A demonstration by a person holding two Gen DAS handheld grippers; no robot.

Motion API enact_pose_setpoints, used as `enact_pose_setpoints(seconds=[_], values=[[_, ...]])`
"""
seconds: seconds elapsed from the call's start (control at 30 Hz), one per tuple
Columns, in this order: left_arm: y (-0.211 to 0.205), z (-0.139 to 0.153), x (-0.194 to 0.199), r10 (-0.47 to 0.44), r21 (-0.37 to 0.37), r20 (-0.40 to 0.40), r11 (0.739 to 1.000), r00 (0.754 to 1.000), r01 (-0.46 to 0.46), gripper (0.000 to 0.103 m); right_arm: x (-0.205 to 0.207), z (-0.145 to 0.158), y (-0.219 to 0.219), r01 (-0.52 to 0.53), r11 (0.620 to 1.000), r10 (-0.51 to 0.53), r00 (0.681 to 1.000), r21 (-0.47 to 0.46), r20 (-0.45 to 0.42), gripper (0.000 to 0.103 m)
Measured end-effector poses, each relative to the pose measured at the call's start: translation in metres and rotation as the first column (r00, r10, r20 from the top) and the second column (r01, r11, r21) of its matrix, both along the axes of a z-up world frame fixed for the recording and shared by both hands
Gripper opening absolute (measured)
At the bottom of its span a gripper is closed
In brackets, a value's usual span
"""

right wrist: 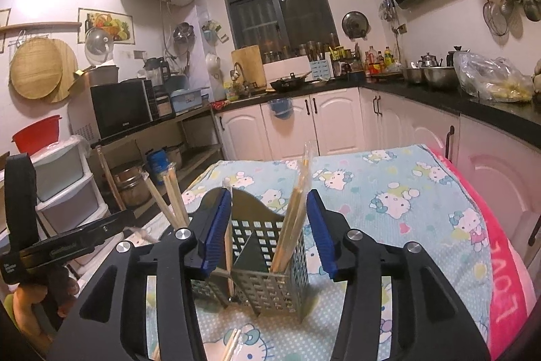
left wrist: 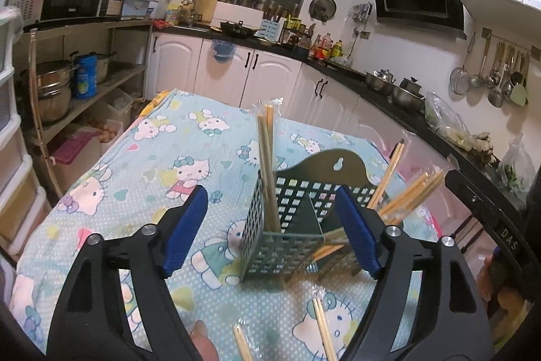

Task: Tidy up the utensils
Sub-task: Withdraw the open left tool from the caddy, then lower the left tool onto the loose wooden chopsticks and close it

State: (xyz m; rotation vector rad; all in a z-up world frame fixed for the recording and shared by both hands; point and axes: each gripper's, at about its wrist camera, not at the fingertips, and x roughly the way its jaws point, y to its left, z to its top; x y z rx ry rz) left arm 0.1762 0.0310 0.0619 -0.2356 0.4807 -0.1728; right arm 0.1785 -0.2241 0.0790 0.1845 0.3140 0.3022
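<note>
Cloth-covered table [left wrist: 142,178]: holder [left wrist: 280,246], chopsticks [left wrist: 323,330]

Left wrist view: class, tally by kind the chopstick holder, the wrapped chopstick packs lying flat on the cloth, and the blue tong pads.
Chopstick holder: 1
Chopstick packs lying flat: 2
Blue tong pads: 2
Total: 5
</note>
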Motion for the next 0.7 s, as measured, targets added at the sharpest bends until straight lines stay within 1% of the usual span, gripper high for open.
enact_pose_setpoints(seconds=[0.1,0.17,0.23,0.37,0.43,0.7], values=[[0.000,-0.002,-0.006,-0.002,0.008,0.000,1.000,1.000,0.002,0.074,-0.003,-0.001,-0.001,-0.001,1.000,0.001,1.000,0.000,-0.003,0.049],[-0.001,-0.004,-0.010,-0.004,0.012,-0.004,1.000,1.000,0.004,0.075,-0.006,-0.003,-0.002,-0.003,1.000,0.003,1.000,-0.001,-0.014,0.052],[0.000,-0.007,-0.012,-0.007,0.007,-0.013,1.000,1.000,0.007,0.081,-0.010,-0.006,-0.002,-0.012,1.000,0.012,1.000,-0.001,-0.026,0.055],[0.000,-0.013,-0.019,-0.004,0.014,-0.024,1.000,1.000,0.004,0.083,-0.020,-0.012,0.001,-0.032,0.999,0.031,0.999,-0.018,-0.038,0.060],[0.000,-0.015,-0.021,-0.001,0.016,-0.032,1.000,0.999,0.001,0.088,-0.025,-0.016,0.004,-0.043,0.999,0.042,0.998,-0.026,-0.047,0.062],[0.011,-0.029,-0.031,0.018,0.021,-0.072,1.000,0.997,-0.016,0.088,-0.031,-0.036,0.016,-0.069,0.996,0.061,0.991,-0.061,-0.119,0.064]])
